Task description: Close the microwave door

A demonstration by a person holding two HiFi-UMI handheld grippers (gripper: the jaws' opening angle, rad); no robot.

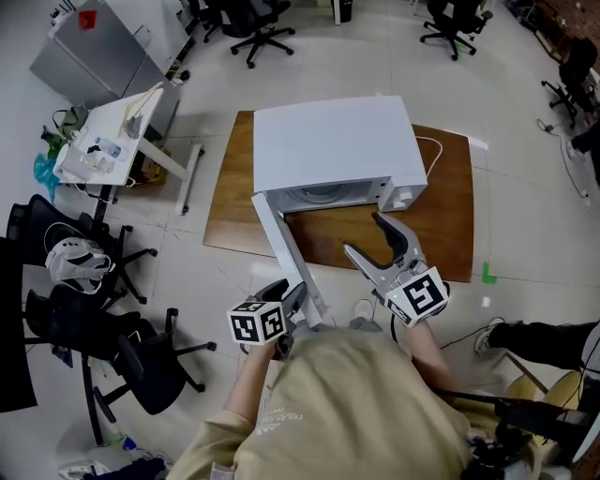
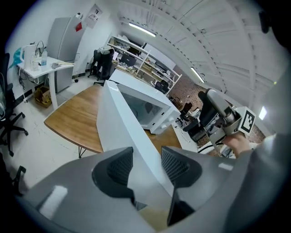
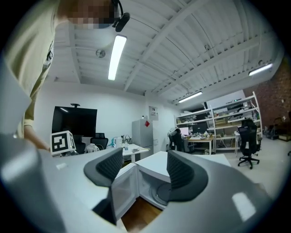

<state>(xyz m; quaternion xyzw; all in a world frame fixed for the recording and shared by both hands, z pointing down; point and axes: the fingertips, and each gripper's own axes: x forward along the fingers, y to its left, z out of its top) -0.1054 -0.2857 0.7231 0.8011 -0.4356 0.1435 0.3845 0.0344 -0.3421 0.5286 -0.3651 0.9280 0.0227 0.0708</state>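
Observation:
The white microwave [image 1: 333,145] stands on a wooden table [image 1: 441,216]. Its door [image 1: 281,239] hangs open, swung out toward me on the left. My left gripper [image 1: 295,302] is at the door's outer end. In the left gripper view the door's edge [image 2: 122,123] runs down between the jaws, and the pads of that gripper [image 2: 148,166] close on it from both sides. My right gripper [image 1: 364,234] hovers in front of the open cavity, above the table. Seen from its own camera, the right gripper [image 3: 145,170] is open with nothing between its fingers, and the cavity [image 3: 154,189] lies ahead.
Black office chairs [image 1: 112,347] crowd the floor at my left. A white side table [image 1: 108,141] and a grey cabinet [image 1: 103,47] stand beyond them. More chairs [image 1: 258,28] are at the back. A person's leg [image 1: 534,337] lies on the floor at the right.

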